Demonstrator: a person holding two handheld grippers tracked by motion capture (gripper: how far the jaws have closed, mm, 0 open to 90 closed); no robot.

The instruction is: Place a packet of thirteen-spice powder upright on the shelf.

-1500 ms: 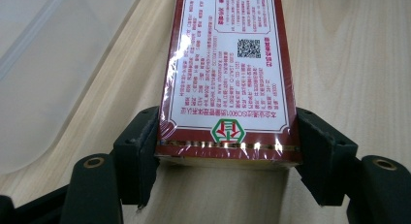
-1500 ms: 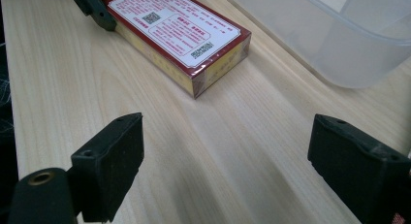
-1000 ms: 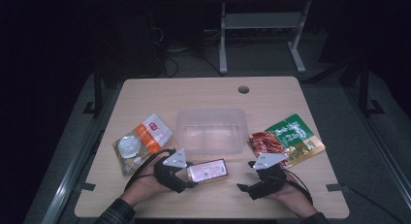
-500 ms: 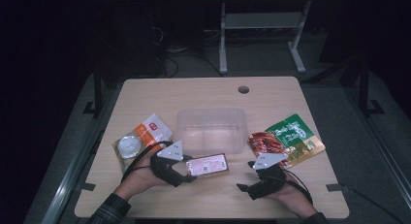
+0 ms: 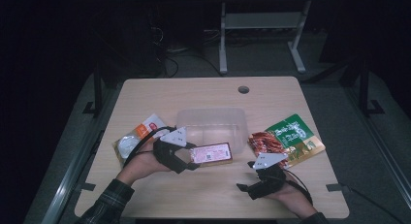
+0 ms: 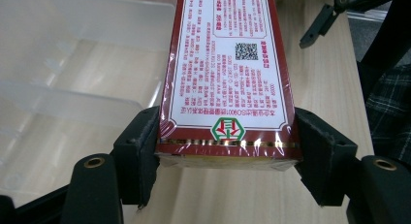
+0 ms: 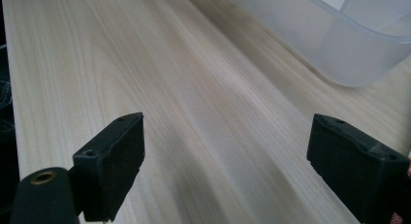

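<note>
Your left gripper [image 6: 228, 156] squeezes a flat red box [image 6: 228, 73] by its two long sides. The box is wrapped in shiny film and has a white label with tiny red writing, a black square code and a green-and-red badge. It sits just in front of the clear tub [image 5: 213, 124], near the desk's [image 5: 194, 93] front edge. Your right gripper [image 7: 228, 170] has its jaws wide apart over bare, pale wood. The room is dark.
</note>
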